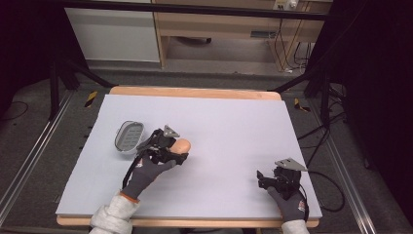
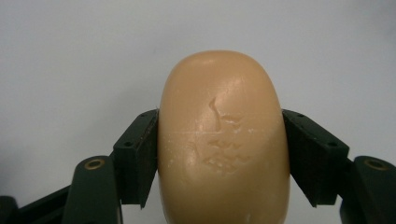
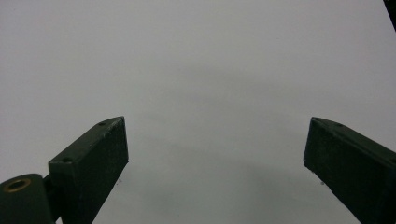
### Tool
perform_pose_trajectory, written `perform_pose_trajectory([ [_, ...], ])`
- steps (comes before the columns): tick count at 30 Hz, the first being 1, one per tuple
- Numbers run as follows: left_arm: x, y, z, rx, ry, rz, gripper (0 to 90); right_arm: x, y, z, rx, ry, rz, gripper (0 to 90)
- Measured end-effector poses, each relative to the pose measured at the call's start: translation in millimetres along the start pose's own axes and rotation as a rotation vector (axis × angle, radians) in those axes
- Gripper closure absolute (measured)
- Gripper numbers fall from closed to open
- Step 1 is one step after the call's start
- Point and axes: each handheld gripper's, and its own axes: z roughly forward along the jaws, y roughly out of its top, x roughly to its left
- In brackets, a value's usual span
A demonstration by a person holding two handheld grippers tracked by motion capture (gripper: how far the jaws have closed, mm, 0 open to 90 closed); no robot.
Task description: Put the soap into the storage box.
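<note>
A tan oval bar of soap (image 2: 223, 140) sits clamped between the two black jaws of my left gripper (image 2: 219, 154), which is shut on it. From above, the soap (image 1: 182, 145) pokes out of the left gripper (image 1: 179, 150) just right of a grey oval soap dish (image 1: 129, 136) lying on the white mat. My right gripper (image 1: 261, 178) rests low near the mat's front right corner. Its jaws stand wide apart over bare mat, so the right gripper (image 3: 215, 158) is open with nothing in it.
The white mat (image 1: 224, 122) covers a wooden table (image 1: 195, 92). Black frame legs and cables stand on the floor at both sides, and a wooden cabinet (image 1: 229, 29) is behind the table. Gloved hands hold both grippers.
</note>
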Motion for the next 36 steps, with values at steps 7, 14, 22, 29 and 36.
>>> perform_pose_trajectory([
  [7, 9.4, -14.1, -13.0, -0.010, 0.007, -0.015, 31.4, -0.8, -0.1, -0.3, -0.002, -0.001, -0.002, 6.7],
  [14, 23.0, -21.5, -25.3, -0.025, 0.029, -0.038, 31.4, -1.1, -0.1, -0.4, -0.003, -0.005, -0.004, 6.7],
  [22, 44.3, -22.6, -40.9, -0.054, 0.070, -0.083, 31.4, -0.7, 0.2, -0.9, -0.006, -0.001, -0.004, 6.7],
  [29, 65.5, -22.3, -46.3, -0.064, 0.104, -0.121, 31.5, -0.3, 0.5, -0.5, -0.005, 0.002, -0.005, 6.7],
  [36, 82.2, -20.8, -49.6, -0.079, 0.125, -0.153, 31.4, 0.1, 0.7, 0.6, -0.005, 0.001, -0.015, 6.7],
])
